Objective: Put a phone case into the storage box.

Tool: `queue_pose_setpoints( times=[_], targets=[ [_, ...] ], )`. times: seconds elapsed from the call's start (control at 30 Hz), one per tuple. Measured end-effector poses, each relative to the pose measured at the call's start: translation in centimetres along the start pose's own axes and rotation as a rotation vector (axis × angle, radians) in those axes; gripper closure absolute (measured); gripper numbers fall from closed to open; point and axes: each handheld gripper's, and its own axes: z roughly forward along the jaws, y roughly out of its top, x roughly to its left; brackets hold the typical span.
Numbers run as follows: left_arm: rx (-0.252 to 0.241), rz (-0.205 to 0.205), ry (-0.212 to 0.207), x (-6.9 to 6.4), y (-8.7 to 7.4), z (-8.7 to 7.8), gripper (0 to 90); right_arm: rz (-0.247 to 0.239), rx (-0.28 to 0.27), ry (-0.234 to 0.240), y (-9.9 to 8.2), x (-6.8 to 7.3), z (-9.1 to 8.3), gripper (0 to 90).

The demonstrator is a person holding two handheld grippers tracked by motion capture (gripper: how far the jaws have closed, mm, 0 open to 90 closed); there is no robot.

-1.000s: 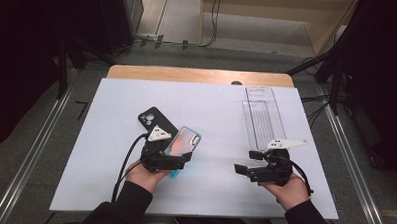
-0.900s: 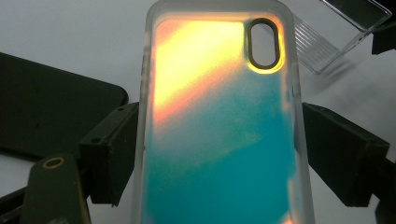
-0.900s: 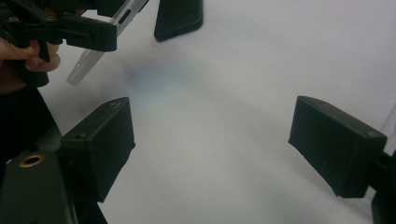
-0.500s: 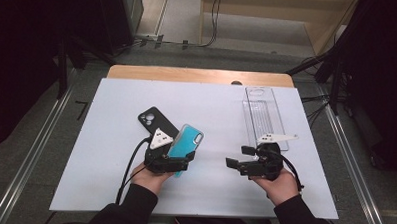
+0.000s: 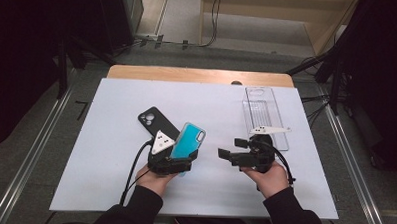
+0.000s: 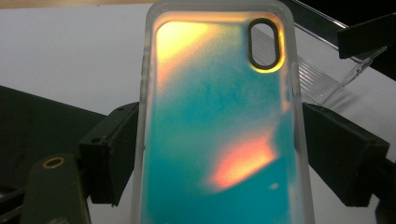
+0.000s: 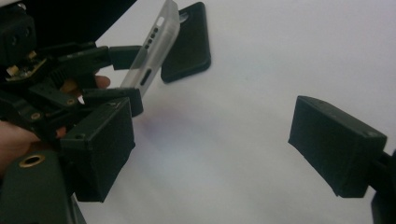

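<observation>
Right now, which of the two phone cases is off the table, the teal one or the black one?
The teal phone case: the left gripper clamps its sides and holds it tilted up. The black phone case lies flat on the white table, untouched.

Light falls evenly from above on the white rectangular table sheet (image 5: 110,139), which is bright with faint shadows; the room at nine and three o'clock is nearly black. The high view is soft and grainy. The left gripper view has orange glare on the glossy teal translucent phone case (image 6: 219,140), and near parts blur.
</observation>
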Motion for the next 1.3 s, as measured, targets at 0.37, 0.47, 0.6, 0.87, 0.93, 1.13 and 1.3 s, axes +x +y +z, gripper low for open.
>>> queue_pose_setpoints(
  times=[0.37, 0.47, 0.6, 0.87, 0.93, 1.13, 1.3],
  targets=[
    [-0.022, -0.038, -0.005, -0.3, -0.3, 0.2, 16.9, 0.023, -0.03, 0.034, 1.2, 0.8, 1.2, 13.0],
    [-0.031, -0.039, 0.005, -0.4, -0.3, 0.1, 16.9, 0.029, -0.027, 0.037, 1.4, 0.9, 1.5, 13.1],
    [-0.047, -0.035, 0.008, -0.5, -0.2, 0.0, 16.9, 0.046, -0.029, 0.049, 1.7, 0.9, 1.9, 13.8],
    [-0.058, -0.008, 0.015, -1.0, -0.3, -0.1, 16.9, 0.073, -0.02, 0.073, 2.2, 1.3, 3.0, 18.2],
    [-0.058, -0.004, 0.017, -1.1, -0.4, -0.1, 16.9, 0.067, -0.017, 0.072, 2.3, 1.4, 3.4, 18.8],
    [-0.062, 0.018, 0.018, -1.5, -0.5, 0.0, 16.8, 0.088, 0.0, 0.08, 2.6, 1.6, 4.2, 23.0],
    [-0.059, 0.016, 0.005, -2.0, -0.5, 0.0, 16.9, 0.122, 0.034, 0.089, 2.8, 1.4, 4.7, 30.9]
  ],
)
